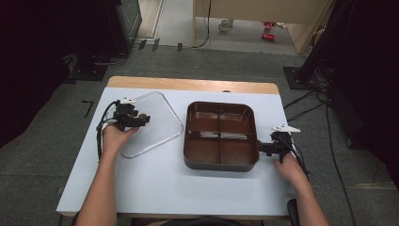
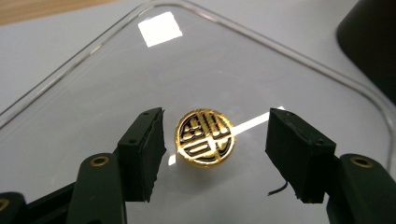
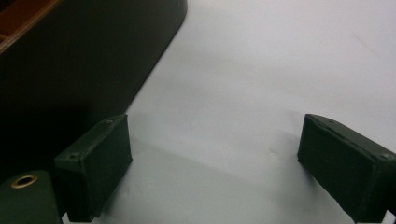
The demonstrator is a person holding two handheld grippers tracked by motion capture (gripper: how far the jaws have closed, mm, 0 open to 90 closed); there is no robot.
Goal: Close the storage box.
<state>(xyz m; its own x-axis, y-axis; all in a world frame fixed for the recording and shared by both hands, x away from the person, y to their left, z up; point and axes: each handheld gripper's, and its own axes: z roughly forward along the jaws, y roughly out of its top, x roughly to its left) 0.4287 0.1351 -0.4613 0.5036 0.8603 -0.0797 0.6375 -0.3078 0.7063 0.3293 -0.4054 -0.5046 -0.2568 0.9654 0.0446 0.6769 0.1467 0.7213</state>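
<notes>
Looking down from the high view, the clear lid [image 1: 153, 123] lies flat on the white table [image 1: 155, 183], just left of the brown four-compartment tray [image 1: 221, 135]; the left gripper [image 1: 139, 120] hangs over the lid's near-left part, while the right gripper [image 1: 261, 148] sits at the tray's right wall. In the left gripper view, the jaws stand part open on either side of the lid's round gold-and-black knob [image 2: 205, 137], neither pad touching it yet; a good grip would centre the knob between the pads and close squarely, since a skewed pinch may slip. In the right gripper view, the jaws stand wide apart on nothing, just beside the tray's dark wall [image 3: 70, 70], well placed to steady it.
</notes>
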